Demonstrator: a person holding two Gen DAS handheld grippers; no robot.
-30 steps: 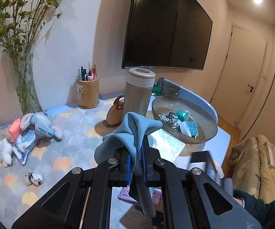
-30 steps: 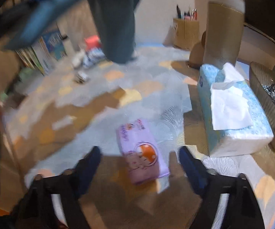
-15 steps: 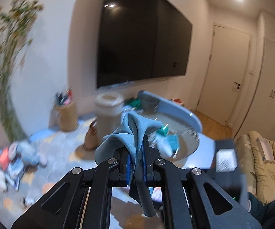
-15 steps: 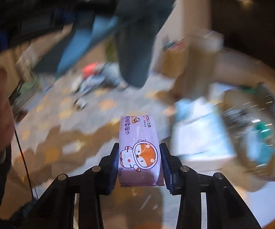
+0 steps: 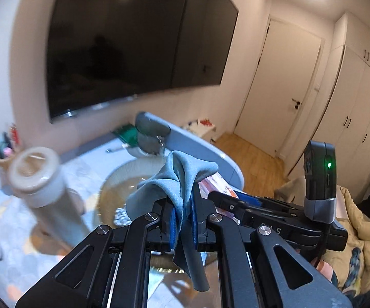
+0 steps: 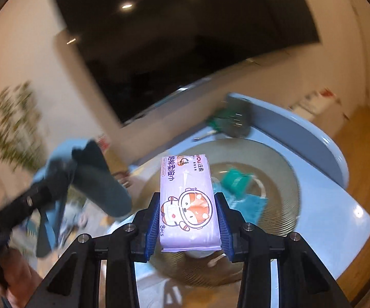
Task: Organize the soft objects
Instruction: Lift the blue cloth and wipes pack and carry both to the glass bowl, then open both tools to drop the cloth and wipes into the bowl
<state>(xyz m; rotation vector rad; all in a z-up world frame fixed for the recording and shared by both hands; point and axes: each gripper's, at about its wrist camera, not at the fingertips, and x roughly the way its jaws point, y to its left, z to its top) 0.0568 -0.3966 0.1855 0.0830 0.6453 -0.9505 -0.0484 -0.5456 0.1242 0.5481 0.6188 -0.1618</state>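
The left gripper [image 5: 183,220] is clamped tight on a blue cloth [image 5: 177,179], its blue pads pinching a bunched fold so that one end puffs up above the fingers and a long tail hangs below them. The cloth looks light, limp and easily creased; held by a gathered fold like this it should not slip, but the loose tail will swing and could drag across whatever it passes over.

The right gripper [image 6: 187,215] holds a purple pack of wipes [image 6: 187,200] by its two long sides, its jaws having just closed on it; the pack stands out ahead of the fingers with its printed face up. It reads as a light, squashy foil pack: the film is probably slick, so a grip across the middle of the long sides, as here, seems the safest place, firm enough to dent it slightly without bursting the seal.

Both things hang in the air over the ribbed glass bowl [image 6: 285,164], which stands near the rounded far edge of the blue worktop [image 6: 339,220] and already carries some teal soft bits [image 6: 236,179]. A beige flask [image 5: 43,187] stands just beside the bowl, close enough for the dangling cloth to brush.
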